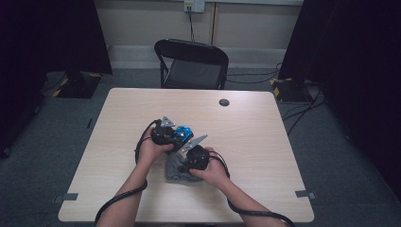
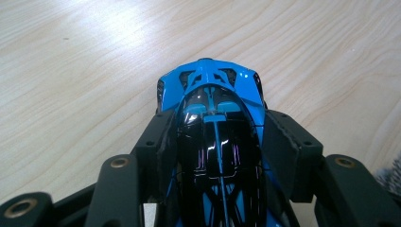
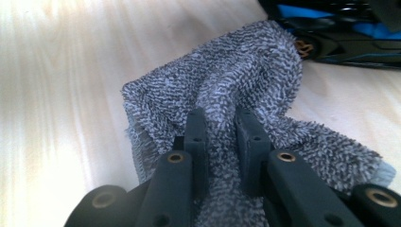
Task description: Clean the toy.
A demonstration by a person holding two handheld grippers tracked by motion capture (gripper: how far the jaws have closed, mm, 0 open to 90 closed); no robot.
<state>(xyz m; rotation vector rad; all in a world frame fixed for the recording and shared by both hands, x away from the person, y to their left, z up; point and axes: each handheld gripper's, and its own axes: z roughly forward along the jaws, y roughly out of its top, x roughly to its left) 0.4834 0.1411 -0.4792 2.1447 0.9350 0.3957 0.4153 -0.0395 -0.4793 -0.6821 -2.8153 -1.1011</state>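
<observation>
The blue and black toy car [image 2: 215,142] sits at the middle of the high view's table [image 1: 255,123], clamped along its flanks by the left gripper [image 2: 217,137]. Its glossy shell looks hard, light and slippery, so the sides by the doors seem the safest hold; the thin rear fins look breakable. Just below it in that view lies the grey terry cloth [image 3: 236,90], soft and limp, a fold pinched tight in the right gripper [image 3: 221,137]. Bunched like that it should wipe without slipping.
</observation>
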